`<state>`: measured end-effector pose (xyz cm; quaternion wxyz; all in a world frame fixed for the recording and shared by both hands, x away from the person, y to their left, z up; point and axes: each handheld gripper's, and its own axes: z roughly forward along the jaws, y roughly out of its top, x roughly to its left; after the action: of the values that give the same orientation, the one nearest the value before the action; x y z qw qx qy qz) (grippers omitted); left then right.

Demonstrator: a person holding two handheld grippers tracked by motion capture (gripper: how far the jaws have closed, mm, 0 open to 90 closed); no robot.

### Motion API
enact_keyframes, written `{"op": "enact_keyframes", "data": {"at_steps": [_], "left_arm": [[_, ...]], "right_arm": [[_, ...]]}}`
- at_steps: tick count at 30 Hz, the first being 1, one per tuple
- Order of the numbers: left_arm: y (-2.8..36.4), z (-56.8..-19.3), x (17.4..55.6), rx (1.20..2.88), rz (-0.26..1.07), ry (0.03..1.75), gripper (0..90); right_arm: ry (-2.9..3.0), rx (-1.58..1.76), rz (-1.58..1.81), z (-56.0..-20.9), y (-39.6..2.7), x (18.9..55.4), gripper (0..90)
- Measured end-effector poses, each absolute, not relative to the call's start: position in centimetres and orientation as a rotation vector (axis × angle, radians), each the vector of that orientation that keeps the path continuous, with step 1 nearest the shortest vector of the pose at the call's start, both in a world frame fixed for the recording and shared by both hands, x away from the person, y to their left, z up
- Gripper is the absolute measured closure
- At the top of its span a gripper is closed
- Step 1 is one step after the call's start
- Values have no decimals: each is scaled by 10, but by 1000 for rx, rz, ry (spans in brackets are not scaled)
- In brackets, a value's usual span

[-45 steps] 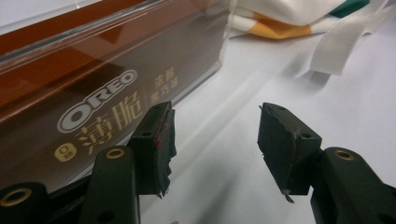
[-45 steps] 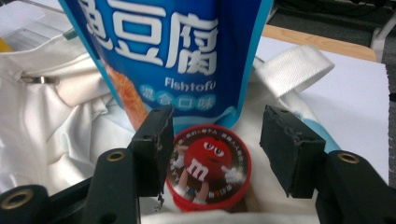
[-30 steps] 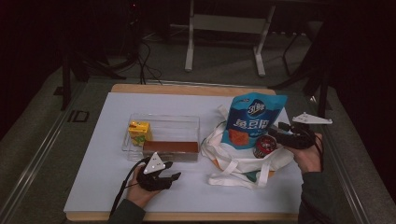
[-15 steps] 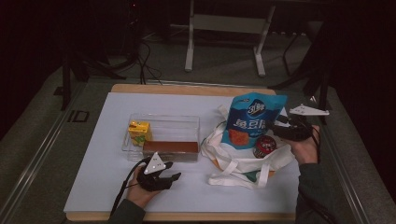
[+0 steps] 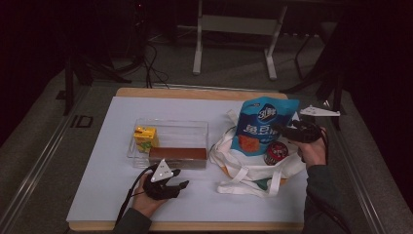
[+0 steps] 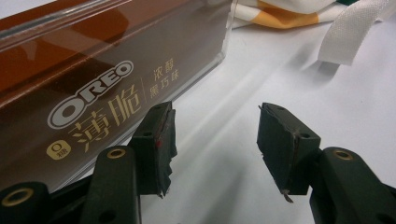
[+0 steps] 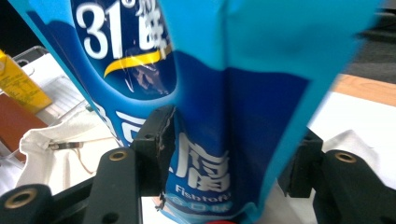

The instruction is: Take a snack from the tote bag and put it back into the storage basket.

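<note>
The right gripper [image 5: 281,129] is standing at the blue snack bag [image 5: 258,127], which is rising upright out of the white tote bag [image 5: 243,168] at the table's right side. In the right gripper view the bag [image 7: 210,140] is sitting between the two jaws; these have just been closing, the left pad [image 7: 161,140] is lying against the film, and the right pad is hidden behind the fold, so a firm hold cannot be confirmed. The left gripper [image 5: 168,187] is resting on the white table [image 5: 97,195], jaws half open on nothing, just beside the brown Oreo box [image 6: 70,84] in the clear tray [image 5: 168,126]. A yellow juice carton [image 5: 145,138] is standing in that tray's far-left corner, and a red-lidded can [image 5: 276,152] is lying in the tote next to the bag.

Risks, as judged from here: the film is slick and puffed, so a shallow or one-sided pinch could let the bag slip or twist on lifting; a tote strap [image 5: 243,187] may be catching the bag's base and dragging the tote along; the can could be knocked over by the bag
</note>
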<state>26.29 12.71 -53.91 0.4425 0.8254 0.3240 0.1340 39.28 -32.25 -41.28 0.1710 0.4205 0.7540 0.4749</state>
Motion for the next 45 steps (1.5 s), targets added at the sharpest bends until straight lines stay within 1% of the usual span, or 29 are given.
{"op": "enact_keyframes", "data": {"at_steps": [3, 6, 12, 18, 21, 25, 29, 37, 42, 45], "left_arm": [[127, -539, 263, 2050, 333, 802, 462], [126, -539, 263, 2052, 330, 806, 455], [126, -539, 263, 2056, 332, 805, 455], [126, -539, 263, 2057, 330, 807, 453], [126, -539, 263, 2059, 333, 806, 452], [126, -539, 263, 2060, 334, 807, 450], [125, -540, 264, 2063, 332, 808, 449], [125, -540, 263, 2064, 334, 807, 449], [125, -540, 264, 2065, 333, 807, 449], [125, -540, 264, 2065, 333, 808, 450]], "right_arm": [[2167, 1174, 1363, -418, -318, 394, 466], [2184, 1143, 1385, -418, -316, 392, 501], [2213, 1104, 1435, -420, -314, 392, 538], [2207, 1084, 1452, -419, -312, 394, 531], [2212, 1095, 1473, -422, -313, 398, 542], [2224, 1105, 1517, -423, -316, 399, 607], [2254, 1033, 1547, -419, -311, 392, 661], [2223, 1091, 1588, -428, -316, 398, 634], [2203, 1112, 1618, -431, -317, 399, 762], [2192, 1121, 1643, -432, -317, 398, 800]]}}
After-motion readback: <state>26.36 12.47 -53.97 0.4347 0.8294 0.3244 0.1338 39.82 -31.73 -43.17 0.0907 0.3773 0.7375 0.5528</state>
